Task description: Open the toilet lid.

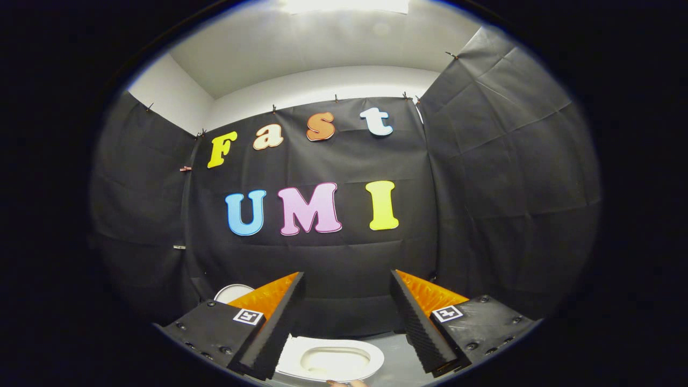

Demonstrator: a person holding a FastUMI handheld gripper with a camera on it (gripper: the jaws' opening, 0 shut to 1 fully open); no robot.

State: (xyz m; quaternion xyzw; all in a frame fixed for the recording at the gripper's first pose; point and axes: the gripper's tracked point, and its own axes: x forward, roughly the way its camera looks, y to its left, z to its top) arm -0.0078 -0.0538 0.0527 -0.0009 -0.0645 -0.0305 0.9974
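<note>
Two gripper (346, 317) fingers stand spread apart, pinching nothing. Between them, toward six o'clock, sits the white toilet (330, 359), seat ring and bowl showing. Its raised lid (232, 293) peeks at ten o'clock beyond the left finger.

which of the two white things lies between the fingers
The toilet seat ring with the oval opening, lying below the open gripper between its fingers. The other white rounded piece peeks out beyond the left finger.
</note>
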